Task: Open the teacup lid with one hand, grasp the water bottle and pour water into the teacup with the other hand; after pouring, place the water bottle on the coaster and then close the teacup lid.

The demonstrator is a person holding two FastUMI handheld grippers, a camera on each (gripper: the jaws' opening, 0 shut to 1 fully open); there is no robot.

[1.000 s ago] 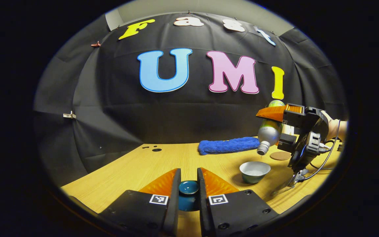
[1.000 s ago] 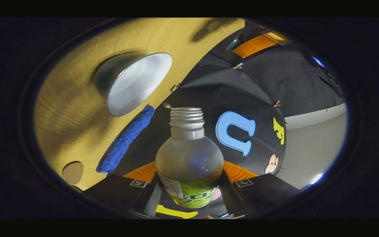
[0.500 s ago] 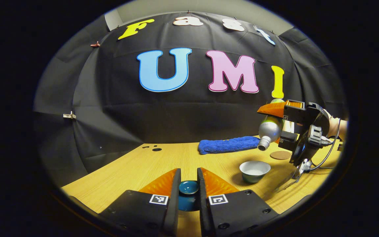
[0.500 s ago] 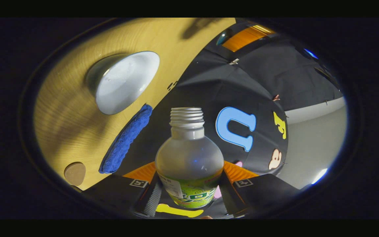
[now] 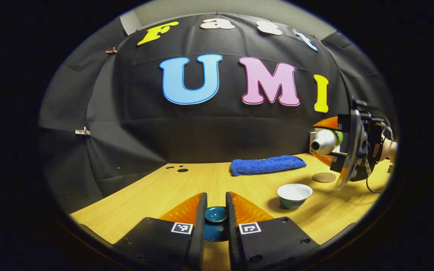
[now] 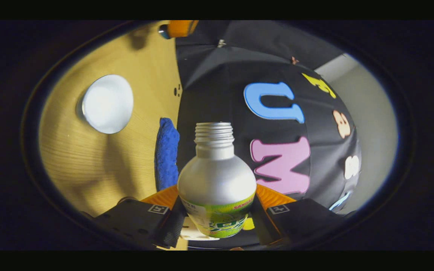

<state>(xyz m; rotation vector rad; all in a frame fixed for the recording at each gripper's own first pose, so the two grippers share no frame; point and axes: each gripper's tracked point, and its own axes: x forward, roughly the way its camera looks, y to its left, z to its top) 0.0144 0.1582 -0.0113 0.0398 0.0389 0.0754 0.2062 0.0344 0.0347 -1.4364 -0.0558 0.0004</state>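
My left gripper (image 5: 216,205) is shut on the teal teacup lid (image 5: 216,215), low over the near table edge. The open teacup (image 5: 294,195), white inside, stands to the right on the table; in the right gripper view the teacup (image 6: 107,104) lies at the upper left. My right gripper (image 6: 217,199) is shut on the silver water bottle (image 6: 217,177), whose open threaded mouth points away from the camera. In the left gripper view the right gripper (image 5: 328,141) holds the water bottle (image 5: 320,142) about level, up and to the right of the cup. The round brown coaster (image 5: 324,177) lies below it.
A folded blue towel (image 5: 268,165) lies at the back of the wooden table (image 5: 164,192), behind the cup, and it shows as the blue towel (image 6: 167,154) in the right gripper view. Small dark holes (image 5: 179,170) mark the table's far left.
The right gripper has swung the bottle up from a downward pouring tilt to about level and drawn it right, away from above the cup. The left gripper and lid stayed put.
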